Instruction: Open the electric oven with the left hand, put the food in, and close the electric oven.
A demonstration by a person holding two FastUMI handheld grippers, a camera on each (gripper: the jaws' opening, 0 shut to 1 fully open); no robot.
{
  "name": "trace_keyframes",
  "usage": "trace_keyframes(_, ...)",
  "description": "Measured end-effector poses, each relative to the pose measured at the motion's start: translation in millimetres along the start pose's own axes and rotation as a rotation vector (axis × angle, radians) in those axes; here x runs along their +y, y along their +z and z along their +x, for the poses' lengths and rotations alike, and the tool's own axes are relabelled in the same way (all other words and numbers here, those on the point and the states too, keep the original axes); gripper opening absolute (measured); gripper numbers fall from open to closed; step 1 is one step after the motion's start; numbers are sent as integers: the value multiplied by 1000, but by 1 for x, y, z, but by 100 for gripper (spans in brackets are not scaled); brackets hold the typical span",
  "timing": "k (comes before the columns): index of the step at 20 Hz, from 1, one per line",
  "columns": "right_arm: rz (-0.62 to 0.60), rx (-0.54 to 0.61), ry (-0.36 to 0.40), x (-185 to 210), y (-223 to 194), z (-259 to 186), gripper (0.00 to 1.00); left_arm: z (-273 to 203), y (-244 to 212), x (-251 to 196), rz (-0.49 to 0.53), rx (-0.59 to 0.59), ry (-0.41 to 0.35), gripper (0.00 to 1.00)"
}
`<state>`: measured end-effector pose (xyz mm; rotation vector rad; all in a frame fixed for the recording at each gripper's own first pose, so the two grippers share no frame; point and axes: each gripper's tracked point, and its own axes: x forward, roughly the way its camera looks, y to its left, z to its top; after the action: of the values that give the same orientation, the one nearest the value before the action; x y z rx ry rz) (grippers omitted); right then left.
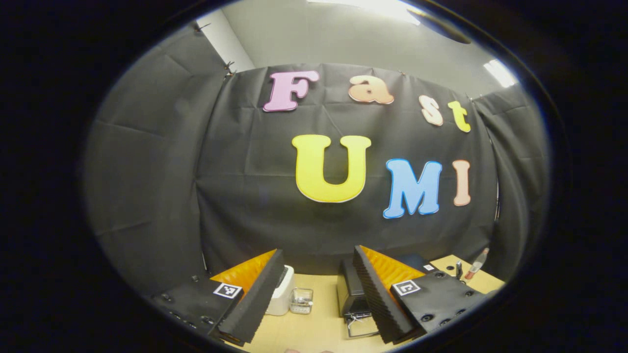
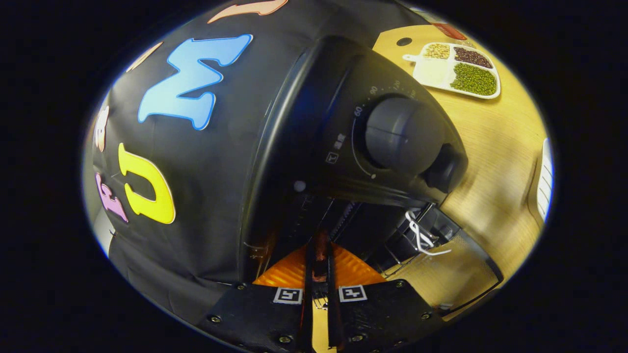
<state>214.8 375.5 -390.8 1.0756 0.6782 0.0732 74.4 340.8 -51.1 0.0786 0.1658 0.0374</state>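
Food going into the open oven.
Your right gripper, fingers nearly together pinching the food, sits at the oven mouth, door down; push deeper, release. Left gripper hangs wide, empty.

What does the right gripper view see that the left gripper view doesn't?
Right gripper view: a big dial, a tray of beans, and the right gripper shut on thin reddish food. Left gripper view: the open left gripper, a white appliance and a clear container. Both: the black oven with its door down, on the wooden table.
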Motion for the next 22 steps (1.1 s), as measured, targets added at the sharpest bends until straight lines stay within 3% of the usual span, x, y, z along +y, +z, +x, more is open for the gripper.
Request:
trace_keyframes(6, -164, 25, -132, -21, 2, -5, 28, 3, -2, -9, -7, 0, -12, 100)
trace_keyframes(7, -202, 24, -143, -23, 3, -11, 48, 4, -3, -14, -9, 1, -18, 100)
trace_keyframes(8, -239, 31, -157, -24, 5, -16, 46, 4, -6, -20, -11, 2, -26, 100)
trace_keyframes(9, -287, 32, -167, -23, 7, -24, 70, 4, -6, -26, -14, 3, -34, 100)
trace_keyframes(10, -337, 30, -177, -23, 9, -32, 67, 5, -7, -32, -15, 4, -42, 100)
trace_keyframes(11, -400, 23, -192, -23, 14, -43, 86, 6, -6, -38, -17, 3, -49, 100)
trace_keyframes(14, -582, -27, -192, -13, 25, -85, 88, 7, -10, -63, -25, 0, -76, 99)
trace_keyframes(19, -908, -228, -173, 29, 68, -174, 88, 8, -18, -108, -19, 6, -115, 100)
trace_keyframes(22, -1013, -352, -124, 64, 98, -226, 88, 8, -20, -137, -17, 9, -139, 100)
